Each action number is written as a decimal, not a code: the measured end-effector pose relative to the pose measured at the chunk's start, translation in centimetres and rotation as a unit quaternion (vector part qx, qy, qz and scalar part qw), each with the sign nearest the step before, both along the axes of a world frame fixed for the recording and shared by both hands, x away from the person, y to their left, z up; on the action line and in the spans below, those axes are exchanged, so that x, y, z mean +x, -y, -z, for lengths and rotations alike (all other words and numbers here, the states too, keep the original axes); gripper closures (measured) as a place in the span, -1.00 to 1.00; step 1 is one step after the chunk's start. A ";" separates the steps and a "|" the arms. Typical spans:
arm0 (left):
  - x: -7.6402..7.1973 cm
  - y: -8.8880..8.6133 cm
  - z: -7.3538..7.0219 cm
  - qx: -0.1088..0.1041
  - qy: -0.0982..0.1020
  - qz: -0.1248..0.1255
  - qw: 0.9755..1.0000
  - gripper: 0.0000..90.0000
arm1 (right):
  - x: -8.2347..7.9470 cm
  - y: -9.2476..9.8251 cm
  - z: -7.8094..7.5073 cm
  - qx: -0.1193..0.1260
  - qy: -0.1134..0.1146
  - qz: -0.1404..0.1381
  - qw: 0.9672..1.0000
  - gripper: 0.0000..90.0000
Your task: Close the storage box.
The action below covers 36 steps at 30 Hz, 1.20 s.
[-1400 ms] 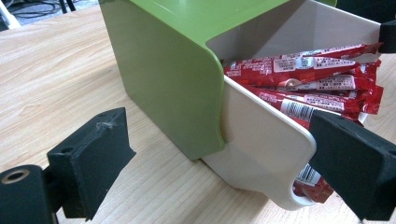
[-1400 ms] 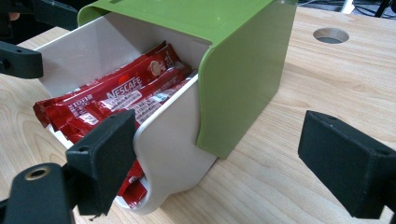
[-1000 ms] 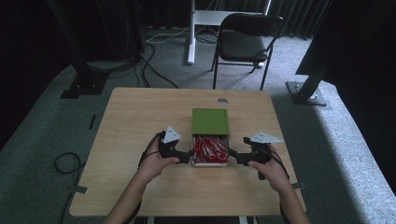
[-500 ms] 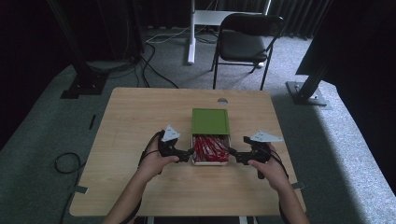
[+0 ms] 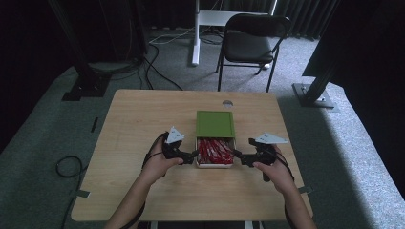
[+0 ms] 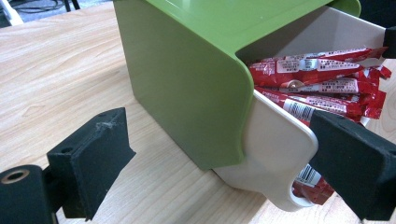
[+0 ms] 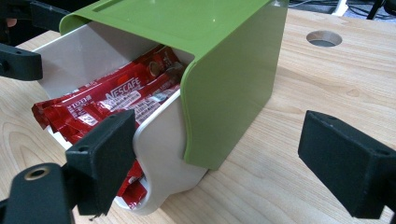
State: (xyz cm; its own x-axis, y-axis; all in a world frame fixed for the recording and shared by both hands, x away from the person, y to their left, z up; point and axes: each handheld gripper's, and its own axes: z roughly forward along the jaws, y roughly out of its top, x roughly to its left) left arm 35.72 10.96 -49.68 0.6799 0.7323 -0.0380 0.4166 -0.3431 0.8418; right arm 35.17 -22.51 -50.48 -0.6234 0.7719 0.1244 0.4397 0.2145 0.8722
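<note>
Nothing much moved since earlier frame: left gripper [image 5: 193,155] & right gripper [image 5: 237,155] flank the green plastic box [image 5: 215,124] w/ cream drawer [image 5: 215,165] mid-worktop [image 5: 143,114], jaws wide open, empty; drawer half out, red sachets [image 5: 215,149] untouched.

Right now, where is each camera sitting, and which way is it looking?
High view: sits above the person's side of the table, looks forward and down; both forearms, the left gripper and the right gripper show.
Left gripper view: rides the left gripper, looks along its open jaws at the green box and white drawer.
Right gripper view: rides the right gripper, looks at the box's other side between its open jaws.
All views share the box, drawer and red packets.
</note>
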 end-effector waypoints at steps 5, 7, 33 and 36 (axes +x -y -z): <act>0.1 0.1 -0.1 0.002 0.003 -0.001 1.000 -0.82 | 0.2 0.0 -0.1 -0.003 0.000 0.000 1.000 -0.74; 0.2 0.1 -0.1 0.002 0.003 -0.002 1.000 -0.82 | 0.3 -0.1 -0.1 -0.005 0.001 0.001 1.000 -0.74; 1.2 0.3 -0.2 0.012 0.006 -0.009 1.000 -0.82 | 1.2 -0.1 -0.1 -0.001 -0.001 0.007 1.000 -0.74; 1.5 0.3 -0.2 0.014 0.004 -0.008 1.000 -0.82 | 1.4 -0.1 -0.1 0.001 -0.002 0.009 1.000 -0.74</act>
